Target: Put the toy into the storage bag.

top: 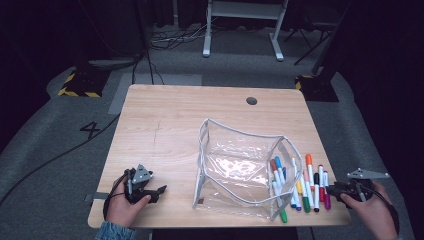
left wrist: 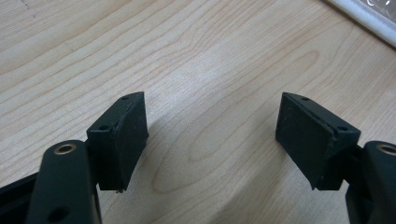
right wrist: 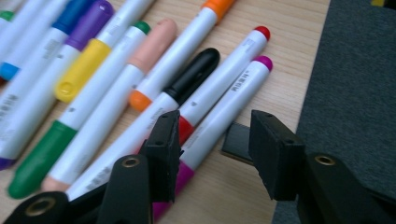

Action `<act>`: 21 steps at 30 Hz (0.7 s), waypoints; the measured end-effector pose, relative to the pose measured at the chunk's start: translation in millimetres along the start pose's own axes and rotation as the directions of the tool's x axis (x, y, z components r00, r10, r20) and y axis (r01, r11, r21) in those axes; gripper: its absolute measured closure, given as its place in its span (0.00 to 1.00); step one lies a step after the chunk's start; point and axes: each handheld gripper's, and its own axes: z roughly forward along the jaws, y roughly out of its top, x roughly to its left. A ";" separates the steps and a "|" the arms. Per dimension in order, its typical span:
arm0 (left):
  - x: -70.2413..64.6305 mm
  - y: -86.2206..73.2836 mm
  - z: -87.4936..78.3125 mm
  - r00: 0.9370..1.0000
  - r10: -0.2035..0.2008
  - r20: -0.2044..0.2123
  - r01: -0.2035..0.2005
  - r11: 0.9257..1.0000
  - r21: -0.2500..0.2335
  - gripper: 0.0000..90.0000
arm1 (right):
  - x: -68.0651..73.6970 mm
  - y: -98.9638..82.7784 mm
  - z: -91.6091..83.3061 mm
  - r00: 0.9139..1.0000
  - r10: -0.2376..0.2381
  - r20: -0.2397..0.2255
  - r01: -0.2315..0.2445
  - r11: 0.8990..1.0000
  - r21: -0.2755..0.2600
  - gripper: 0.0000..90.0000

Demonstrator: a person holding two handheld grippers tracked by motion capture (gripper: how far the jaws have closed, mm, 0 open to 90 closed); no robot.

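My left gripper (top: 161, 190) sits low at the near left corner of the table (top: 165, 130), jaws pointing right toward the pouch (top: 240, 170). In the left gripper view its pads (left wrist: 127, 135) stand apart with bare wood between them; the pouch's white edge (left wrist: 369, 21) is just at the top right, so it is near but not touching. Left hand (top: 122, 205) grips from below, wrist near the table edge.

Centre: the clear pouch stands open, mouth toward the right; a few markers lie within or behind its right wall, I cannot tell which.

Right of it: the row of markers (top: 312, 185) lies side by side on the wood, long axes running roughly away from me.

My right gripper (top: 336, 189) comes in from the right edge, jaws pointing left across the markers. In the right gripper view the jaws are apart and straddle the magenta marker (right wrist: 219, 116), the outermost one; the pads are not yet pressing it. The red marker (right wrist: 229, 70) lies touching it on the inner side, just behind the left pad (right wrist: 163, 149).

Judgement: right hand (top: 372, 207) is the nearer one. The grasp turns on closing across the marker's short axis without catching the red one.
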 end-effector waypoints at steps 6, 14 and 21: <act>0.1 0.1 0.3 1.000 -0.003 0.006 0.003 1.000 -0.001 0.28 | -2.5 0.4 6.5 1.000 0.016 0.012 -0.016 1.000 0.022 0.62; -0.4 0.1 0.2 1.000 -0.003 0.005 0.003 1.000 0.001 0.28 | 0.6 0.9 10.8 0.998 0.041 0.039 -0.044 0.996 0.076 0.75; -0.6 0.0 0.4 1.000 -0.007 0.007 0.007 1.000 0.000 0.28 | -3.9 3.5 11.6 0.993 0.089 0.073 -0.097 0.990 0.105 0.83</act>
